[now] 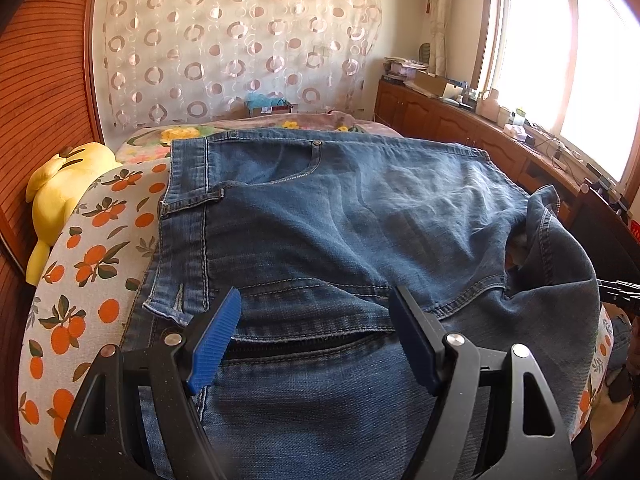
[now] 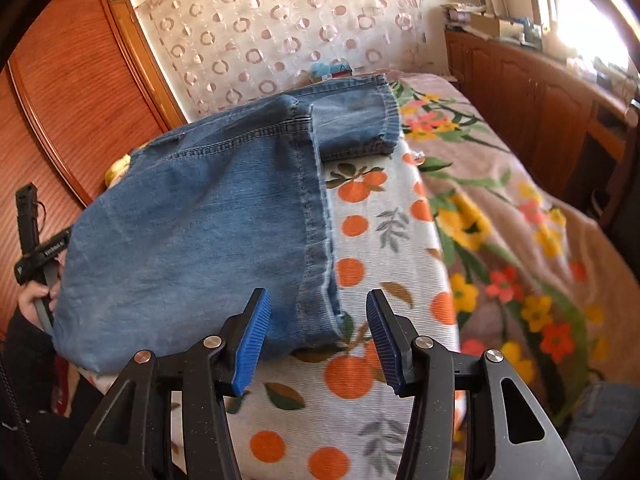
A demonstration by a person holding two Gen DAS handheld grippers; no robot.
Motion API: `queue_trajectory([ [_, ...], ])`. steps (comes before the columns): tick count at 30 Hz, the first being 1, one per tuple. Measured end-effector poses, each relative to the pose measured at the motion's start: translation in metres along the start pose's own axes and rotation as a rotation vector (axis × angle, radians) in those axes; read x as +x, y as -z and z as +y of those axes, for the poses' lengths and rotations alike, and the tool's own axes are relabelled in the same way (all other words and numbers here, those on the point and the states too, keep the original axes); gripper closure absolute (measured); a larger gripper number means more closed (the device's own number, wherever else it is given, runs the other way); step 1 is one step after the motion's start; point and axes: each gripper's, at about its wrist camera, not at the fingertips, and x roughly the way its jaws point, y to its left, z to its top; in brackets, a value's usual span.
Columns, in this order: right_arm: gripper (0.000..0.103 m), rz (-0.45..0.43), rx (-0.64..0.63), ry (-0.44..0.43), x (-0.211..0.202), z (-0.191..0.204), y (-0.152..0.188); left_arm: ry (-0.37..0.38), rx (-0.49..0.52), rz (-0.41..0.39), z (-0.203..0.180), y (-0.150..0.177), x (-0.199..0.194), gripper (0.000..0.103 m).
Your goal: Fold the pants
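Folded jeans [image 1: 340, 220] lying on an orange-print cover [image 1: 80, 264] over a flowered bed [image 2: 520, 208].
Left tool [image 1: 316, 332] hovers with its jaws wide apart above the denim, gripping nothing; right tool [image 2: 318, 340] stands with jaws apart, the hem corner of the jeans between them, contact impossible to judge; both tools' handles are cut off by the frame; a yellow plush toy [image 1: 60, 188] is half hidden by the cover.

The jeans [image 1: 340, 216] run off the bottom of the left wrist frame, hiding the orange-print cover [image 1: 80, 280] beneath. At far right, items on the cabinet [image 1: 460, 116] wash out in window glare.
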Motion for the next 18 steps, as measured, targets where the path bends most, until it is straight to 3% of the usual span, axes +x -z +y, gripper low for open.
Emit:
queue_trajectory([
  [2, 0.058, 0.011, 0.004, -0.026, 0.002, 0.002, 0.002, -0.003, -0.001, -0.003, 0.0, 0.0, 0.0, 0.026],
  [3, 0.08, 0.018, 0.004, -0.029, 0.002, 0.003, 0.004, -0.005, 0.001, -0.003, -0.001, 0.0, 0.001, 0.026],
  [4, 0.088, 0.02, 0.002, -0.014, 0.0, 0.004, 0.003, -0.007, 0.003, -0.007, -0.001, 0.001, 0.0, 0.026],
  [6, 0.093, 0.006, 0.001, -0.007, -0.01, 0.001, 0.003, -0.022, 0.014, -0.032, -0.003, 0.0, -0.005, 0.026],
  [9, 0.093, -0.017, -0.025, 0.032, -0.042, 0.003, 0.0, -0.013, 0.027, -0.062, -0.009, -0.004, -0.019, 0.026],
  [13, 0.094, -0.026, -0.072, 0.15, -0.093, 0.006, 0.0, -0.01, 0.054, -0.09, -0.013, -0.007, -0.049, 0.026],
  [18, 0.094, 0.075, -0.065, 0.218, -0.099, -0.003, 0.023, -0.015, 0.043, -0.092, 0.0, 0.012, -0.086, 0.026],
])
